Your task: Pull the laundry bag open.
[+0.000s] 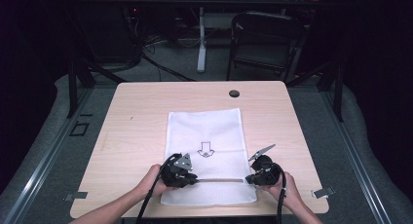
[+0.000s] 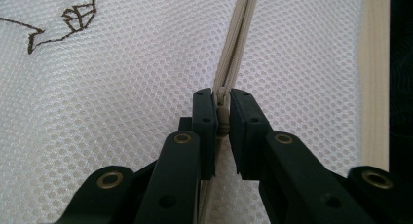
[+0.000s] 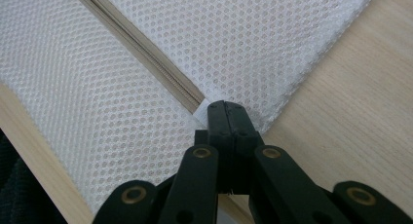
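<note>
A white mesh bag (image 1: 204, 131) lies flat on the wooden table, with a brown arrow drawing (image 1: 205, 149) on it and a beige zipper (image 1: 219, 180) running across its near end. My left gripper (image 1: 191, 179) is shut on the zipper pull (image 2: 222, 112) at the zipper's left part. My right gripper (image 1: 249, 179) is shut on the bag's fabric at the zipper's right end (image 3: 203, 109), close to the bag's right edge. The mesh (image 2: 122, 112) and the zipper tape (image 2: 236, 48) stretch away ahead of the left gripper's jaws.
The table (image 1: 141, 117) has a black grommet hole (image 1: 234, 93) near its far edge. A dark folding chair (image 1: 263, 39) and a white table leg (image 1: 201, 39) stand beyond it. Metal clips (image 1: 322, 192) sit at the near corners.
</note>
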A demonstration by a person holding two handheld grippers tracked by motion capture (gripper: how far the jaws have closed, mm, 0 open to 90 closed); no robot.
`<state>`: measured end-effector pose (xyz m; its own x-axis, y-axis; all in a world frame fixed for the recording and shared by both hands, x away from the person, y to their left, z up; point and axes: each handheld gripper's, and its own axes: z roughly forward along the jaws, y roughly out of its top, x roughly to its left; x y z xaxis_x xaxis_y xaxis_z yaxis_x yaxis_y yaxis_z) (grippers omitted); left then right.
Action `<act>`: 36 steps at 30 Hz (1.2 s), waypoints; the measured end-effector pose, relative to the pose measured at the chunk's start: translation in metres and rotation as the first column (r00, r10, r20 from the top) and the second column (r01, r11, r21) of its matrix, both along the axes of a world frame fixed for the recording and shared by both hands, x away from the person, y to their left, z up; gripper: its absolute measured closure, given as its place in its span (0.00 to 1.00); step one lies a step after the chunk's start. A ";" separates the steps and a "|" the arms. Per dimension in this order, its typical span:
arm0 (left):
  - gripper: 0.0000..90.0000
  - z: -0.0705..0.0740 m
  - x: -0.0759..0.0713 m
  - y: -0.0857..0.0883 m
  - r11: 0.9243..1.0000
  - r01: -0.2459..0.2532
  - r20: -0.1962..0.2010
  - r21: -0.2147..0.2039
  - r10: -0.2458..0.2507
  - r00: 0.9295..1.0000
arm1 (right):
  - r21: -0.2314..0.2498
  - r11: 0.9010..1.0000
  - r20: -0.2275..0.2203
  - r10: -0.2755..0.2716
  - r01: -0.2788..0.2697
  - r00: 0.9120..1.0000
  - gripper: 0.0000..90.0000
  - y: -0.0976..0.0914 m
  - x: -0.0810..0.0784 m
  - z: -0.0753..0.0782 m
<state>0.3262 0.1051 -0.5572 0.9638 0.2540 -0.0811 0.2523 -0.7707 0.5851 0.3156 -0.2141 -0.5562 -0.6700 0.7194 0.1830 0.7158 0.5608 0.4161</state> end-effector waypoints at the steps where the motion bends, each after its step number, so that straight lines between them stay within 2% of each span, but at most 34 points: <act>1: 0.91 0.000 0.000 0.001 1.000 0.002 0.000 0.006 -0.002 1.000 | -0.002 1.000 0.000 0.003 -0.003 1.000 1.00 0.000 0.000 0.000; 5: 0.91 0.000 0.001 0.008 1.000 -0.015 0.001 0.012 0.015 1.000 | 0.001 1.000 0.000 0.000 0.000 1.000 1.00 0.000 0.000 0.000; 7: 0.91 0.001 0.000 0.010 1.000 -0.018 -0.001 -0.001 0.018 1.000 | 0.001 1.000 0.000 0.000 0.000 1.000 1.00 0.000 0.000 0.000; 8: 0.91 0.002 -0.001 0.010 1.000 -0.013 0.008 0.013 0.013 1.000 | 0.001 1.000 0.000 -0.001 0.001 1.000 1.00 0.000 0.000 0.000; 10: 0.91 0.001 0.000 0.011 1.000 -0.013 0.002 0.003 0.013 1.000 | 0.001 1.000 0.000 -0.002 0.002 1.000 1.00 0.000 0.000 0.000; 11: 0.91 0.002 0.000 0.011 1.000 -0.017 0.008 0.019 0.017 1.000 | 0.001 1.000 0.000 -0.002 0.002 1.000 1.00 0.000 0.000 0.000; 14: 0.91 0.001 0.001 0.015 1.000 -0.024 0.000 0.011 0.024 1.000 | 0.002 1.000 0.001 -0.004 0.004 1.000 1.00 0.000 0.000 0.000; 17: 0.91 0.001 0.001 0.019 0.999 -0.028 0.001 0.021 0.028 1.000 | 0.001 1.000 0.001 -0.002 0.002 1.000 1.00 0.000 0.000 0.000; 18: 0.91 0.001 0.001 0.021 0.999 -0.033 -0.002 0.011 0.033 0.999 | -0.007 1.000 -0.001 0.001 -0.001 1.000 1.00 -0.001 0.000 0.000; 21: 0.91 0.002 0.000 0.023 0.999 -0.033 0.010 0.023 0.032 0.999 | 0.000 1.000 0.001 -0.003 0.003 1.000 1.00 0.000 0.000 0.000; 28: 0.91 0.002 0.000 0.030 0.999 -0.041 -0.005 0.007 0.042 0.999 | -0.003 1.000 -0.002 -0.002 0.002 1.000 1.00 0.000 0.000 0.000; 29: 0.91 0.003 -0.001 0.029 0.999 -0.043 0.013 0.029 0.042 0.999 | -0.002 1.000 -0.001 -0.005 0.005 1.000 1.00 0.000 0.000 0.000; 33: 0.91 0.003 0.000 0.032 0.999 -0.039 0.007 0.026 0.039 0.999 | -0.003 1.000 -0.001 -0.004 0.004 1.000 1.00 0.000 -0.001 0.000; 34: 0.91 0.003 0.000 0.033 0.999 -0.041 -0.005 0.014 0.041 0.999 | -0.003 1.000 -0.001 -0.004 0.004 1.000 1.00 0.000 -0.001 0.000; 36: 0.91 0.003 0.000 0.035 0.999 -0.038 0.000 0.020 0.038 0.999 | -0.007 1.000 0.001 -0.002 0.002 1.000 1.00 0.000 0.000 0.000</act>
